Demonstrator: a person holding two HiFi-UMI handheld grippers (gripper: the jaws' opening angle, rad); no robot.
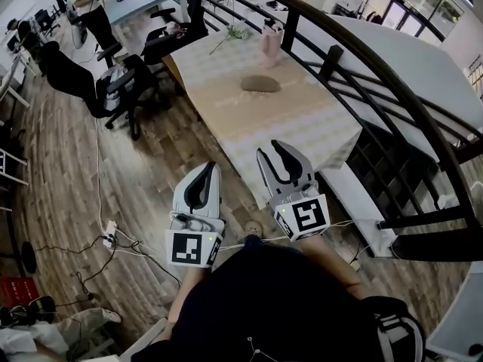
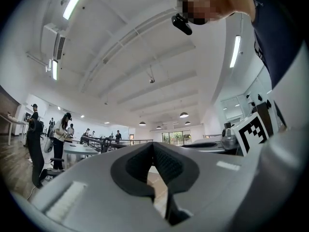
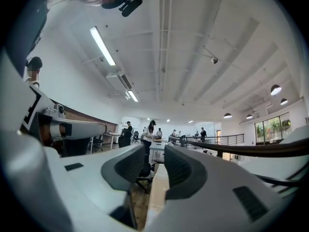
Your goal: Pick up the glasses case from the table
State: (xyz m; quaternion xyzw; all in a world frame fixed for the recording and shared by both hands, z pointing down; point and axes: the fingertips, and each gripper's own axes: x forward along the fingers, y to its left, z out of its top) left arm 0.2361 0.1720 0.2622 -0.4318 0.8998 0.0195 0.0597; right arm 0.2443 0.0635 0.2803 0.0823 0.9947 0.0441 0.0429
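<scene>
- Dark top of the person filled the bottom of the head view, with both forearms reaching forward from it.
- Marker cubes sat at the rear of each gripper: left cube, right cube.
- Left gripper was held over the wood floor, short of the table.
- In its own view, the left gripper had its jaw tips meeting, with only the oval hollow behind them left between the pads — closed on nothing.
- Right gripper was just beside the left and a little further ahead, its tips near the table's near end.
- In its own view, the right gripper had its jaws a narrow gap apart with the pads facing each other. Floor showed through the gap — empty.
- Table stood ahead of both grippers under a pale cloth.
- Case was a dark oval lying flat on the cloth toward the table's far half. It was well apart from both grippers, and neither touched it.
- Vase was pink and upright, beyond the case near the far edge, with a green sprig just beside it.
- Black chairs stood left of the table.
- A dark curved railing ran along the table's right side.
- Cable lay on the floor to the left of the left gripper.
</scene>
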